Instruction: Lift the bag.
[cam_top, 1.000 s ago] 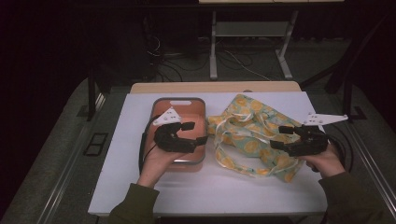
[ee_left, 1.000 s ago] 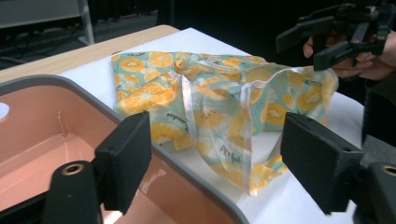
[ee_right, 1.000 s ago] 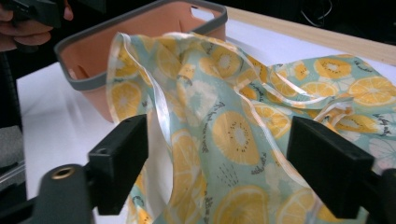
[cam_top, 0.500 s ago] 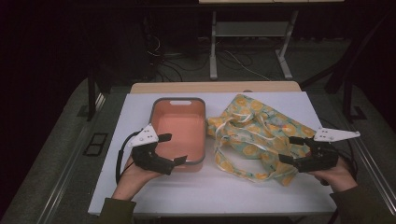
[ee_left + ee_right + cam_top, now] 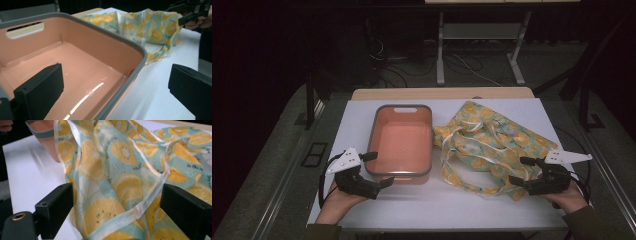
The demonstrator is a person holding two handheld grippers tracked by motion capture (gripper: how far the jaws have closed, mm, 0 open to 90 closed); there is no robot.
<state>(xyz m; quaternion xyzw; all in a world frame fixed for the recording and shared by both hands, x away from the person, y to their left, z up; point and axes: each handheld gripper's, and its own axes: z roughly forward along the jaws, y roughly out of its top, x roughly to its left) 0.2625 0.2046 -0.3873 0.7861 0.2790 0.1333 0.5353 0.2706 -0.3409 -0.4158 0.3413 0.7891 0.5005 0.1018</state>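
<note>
While both tongs stand apart, left gripper (image 5: 373,170) straddles the near rim of the tub (image 5: 403,176); right gripper (image 5: 523,171) frames the lemon-print cloth (image 5: 492,145) beside it, likely for grasping.

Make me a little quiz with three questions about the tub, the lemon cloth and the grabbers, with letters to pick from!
1. Where does the lemon cloth lie compared with the tub in the high view?
A. To its right
B. Inside it
C. Under it

2. What colour is the inside of the tub?
A. Blue
B. Salmon pink
C. Green

3. How do the jaws of the right hand-held gripper stand?
A. Shut tight on the tub's rim
B. Open, with the cloth's edge between them
C. Shut on a spoon

Answers:
1. A, since the cloth lies on the white table to the right of the tub.
2. B, since its floor and walls are salmon pink under a grey rim.
3. B, since the right gripper view shows both jaws wide apart with printed cloth between them.
</note>
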